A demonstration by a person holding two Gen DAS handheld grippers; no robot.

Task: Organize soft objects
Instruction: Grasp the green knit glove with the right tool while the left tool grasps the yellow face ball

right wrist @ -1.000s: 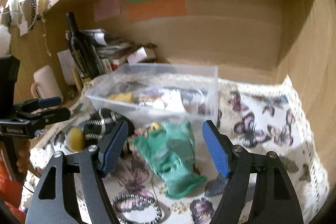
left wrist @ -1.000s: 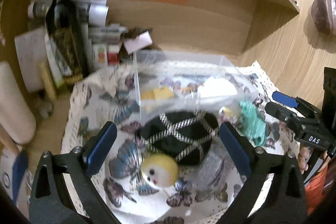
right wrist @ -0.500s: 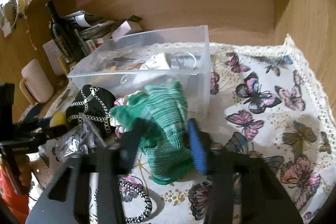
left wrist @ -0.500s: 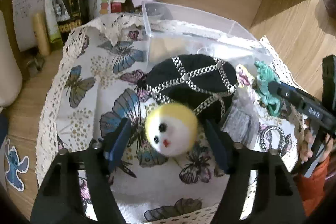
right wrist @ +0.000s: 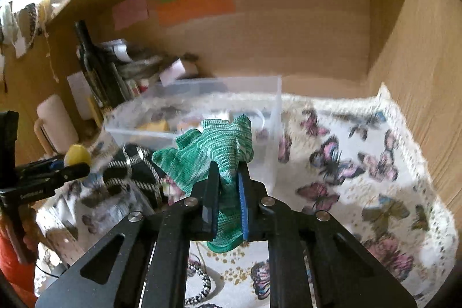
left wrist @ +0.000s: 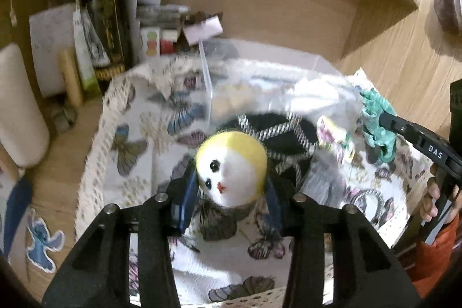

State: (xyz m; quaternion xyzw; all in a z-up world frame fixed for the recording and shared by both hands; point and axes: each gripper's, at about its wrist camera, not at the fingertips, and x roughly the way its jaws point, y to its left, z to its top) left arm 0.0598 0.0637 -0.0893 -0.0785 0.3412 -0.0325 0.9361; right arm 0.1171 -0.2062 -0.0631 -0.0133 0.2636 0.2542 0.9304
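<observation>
My left gripper (left wrist: 231,186) is shut on a yellow and white felt ball with a face (left wrist: 232,168), held above the butterfly cloth (left wrist: 138,152). My right gripper (right wrist: 228,186) is shut on a green knitted glove (right wrist: 208,149), lifted in front of the clear plastic box (right wrist: 271,106). The glove (left wrist: 375,120) and the right gripper also show at the right of the left wrist view. The ball (right wrist: 76,155) shows at the left of the right wrist view. A black soft piece with silver chains (left wrist: 286,134) lies behind the ball.
A dark bottle (left wrist: 105,5), papers and small boxes stand at the back left of the wooden shelf. A white mug (right wrist: 56,123) is at the left. A black-and-white bracelet (right wrist: 199,279) lies on the cloth below the right gripper. The shelf's wooden wall (right wrist: 427,77) closes the right side.
Both grippers have closed: the left on the felt ball, the right on the green glove. Both have lifted their objects off the cloth.
</observation>
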